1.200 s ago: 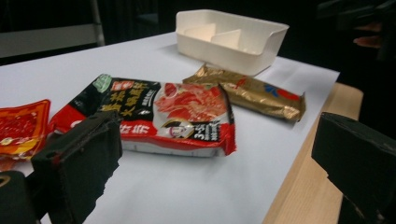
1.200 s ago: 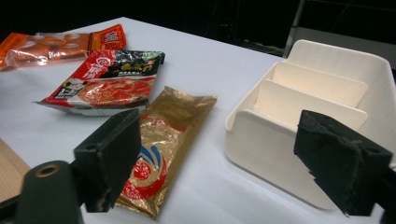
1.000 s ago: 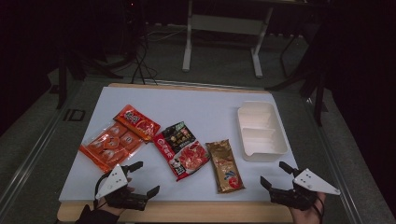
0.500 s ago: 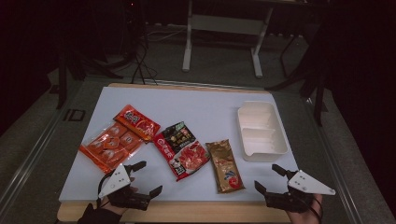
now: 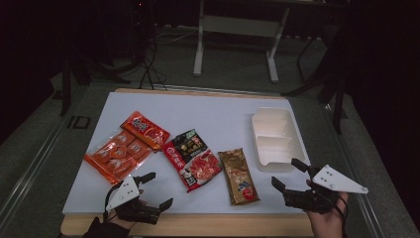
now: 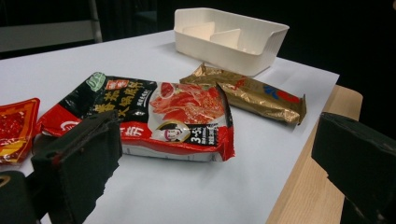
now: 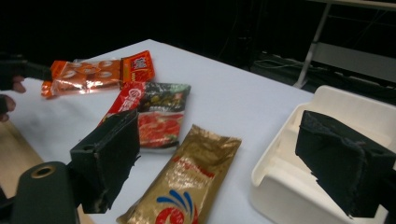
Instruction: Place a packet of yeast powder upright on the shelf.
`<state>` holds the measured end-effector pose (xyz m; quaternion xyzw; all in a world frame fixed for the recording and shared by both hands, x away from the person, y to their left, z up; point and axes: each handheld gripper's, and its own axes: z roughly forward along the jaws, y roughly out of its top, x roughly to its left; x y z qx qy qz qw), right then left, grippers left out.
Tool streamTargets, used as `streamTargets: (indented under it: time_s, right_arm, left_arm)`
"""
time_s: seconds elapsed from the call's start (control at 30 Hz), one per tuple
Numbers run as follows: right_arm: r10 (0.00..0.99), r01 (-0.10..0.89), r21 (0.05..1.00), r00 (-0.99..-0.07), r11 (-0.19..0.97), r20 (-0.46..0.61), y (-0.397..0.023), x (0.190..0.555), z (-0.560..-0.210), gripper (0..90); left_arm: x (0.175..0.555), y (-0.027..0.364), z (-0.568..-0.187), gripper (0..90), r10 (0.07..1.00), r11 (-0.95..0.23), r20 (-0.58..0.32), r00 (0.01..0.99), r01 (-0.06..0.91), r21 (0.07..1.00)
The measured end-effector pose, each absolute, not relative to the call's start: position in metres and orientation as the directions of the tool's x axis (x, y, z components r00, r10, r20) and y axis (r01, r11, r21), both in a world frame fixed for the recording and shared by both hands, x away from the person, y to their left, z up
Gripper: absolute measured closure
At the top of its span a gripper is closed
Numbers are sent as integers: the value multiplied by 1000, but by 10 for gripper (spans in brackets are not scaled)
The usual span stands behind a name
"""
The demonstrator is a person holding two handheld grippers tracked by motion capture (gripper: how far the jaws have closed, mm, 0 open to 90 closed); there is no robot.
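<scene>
On a bench (image 5: 218,114) covered with a white sheet, seen from the high view, four food packets and a tray lie between two hand-held claws. At the near left corner, the left claw (image 5: 156,191) hovers over the bench edge with its two black jaws spread wide and nothing between them. At the near right corner, the right claw (image 5: 288,174) is likewise wide open and empty, a grey three-cornered plate on top, held just in front of the white divided tray (image 5: 275,140). Nearest the right claw lies a gold snack packet (image 5: 238,176), flat on the sheet, just left of the tray and apart from it. Beside it, toward the middle, lies a red and black hotpot seasoning packet (image 5: 192,158), flat and angled. Farther left, a red sauce packet (image 5: 145,130) touches or slightly overlaps an orange multi-pack pouch (image 5: 117,155). From the left gripper view, the red and black packet (image 6: 154,116) lies closest ahead between the open jaws, with the gold packet (image 6: 247,93) behind it and the tray (image 6: 229,39) beyond. From the right gripper view, the gold packet (image 7: 187,179) lies between the open jaws, the tray (image 7: 322,154) just to its right
</scene>
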<state>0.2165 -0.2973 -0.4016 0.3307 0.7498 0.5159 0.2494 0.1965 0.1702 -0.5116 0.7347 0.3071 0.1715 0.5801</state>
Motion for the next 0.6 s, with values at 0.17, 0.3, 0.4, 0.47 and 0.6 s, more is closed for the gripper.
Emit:
streamTargets:
  time_s: [0.17, 0.3, 0.4, 0.47, 0.6]
  right_arm:
    - [758, 254, 933, -651, 254, -29, -292, 229, -392, 131]
    - [770, 263, 930, -637, 257, -33, -285, 239, -389, 108]
    - [771, 272, 930, -636, 248, -20, -280, 247, -389, 104]
    - [770, 275, 924, -637, 267, -33, -276, 252, -391, 104]
    - [760, 302, 909, -649, 288, -26, -268, 262, -393, 104]
  left_arm:
    - [197, 169, -511, 21, 645, -136, -106, 756, 250, 959]
    - [197, 168, -512, 21, 646, -136, -109, 756, 255, 957]
    - [197, 167, -512, 21, 645, -134, -114, 755, 260, 956]
    - [197, 168, -512, 21, 647, -135, -112, 754, 258, 957]
    - [198, 167, -512, 21, 647, -137, -112, 754, 260, 956]
